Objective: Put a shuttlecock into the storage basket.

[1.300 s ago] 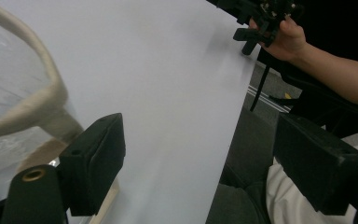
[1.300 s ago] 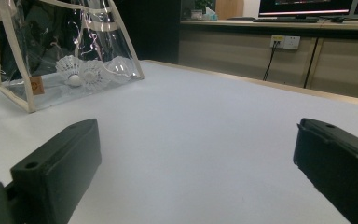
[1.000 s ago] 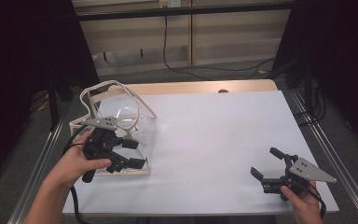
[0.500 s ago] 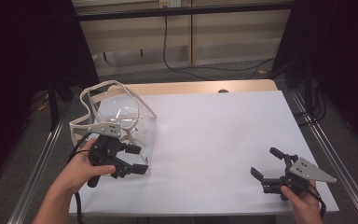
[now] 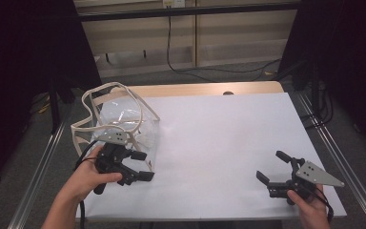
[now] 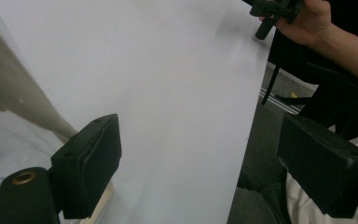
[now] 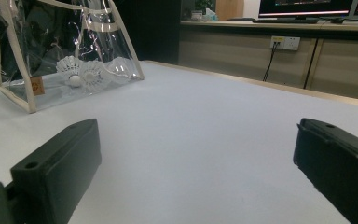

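Fingers of both grippers (left (image 5: 140,166), right (image 5: 274,167)) spread, empty; bag (image 5: 124,119) beside left.

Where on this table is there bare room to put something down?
The white table is bare between the clear bag at its left edge and the right gripper near the front right corner, out to the far edge. It is crowded at the left, where the left gripper hovers beside the bag.

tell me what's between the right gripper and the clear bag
Nothing: in the right gripper view only bare white table lies between the right gripper and the clear bag.
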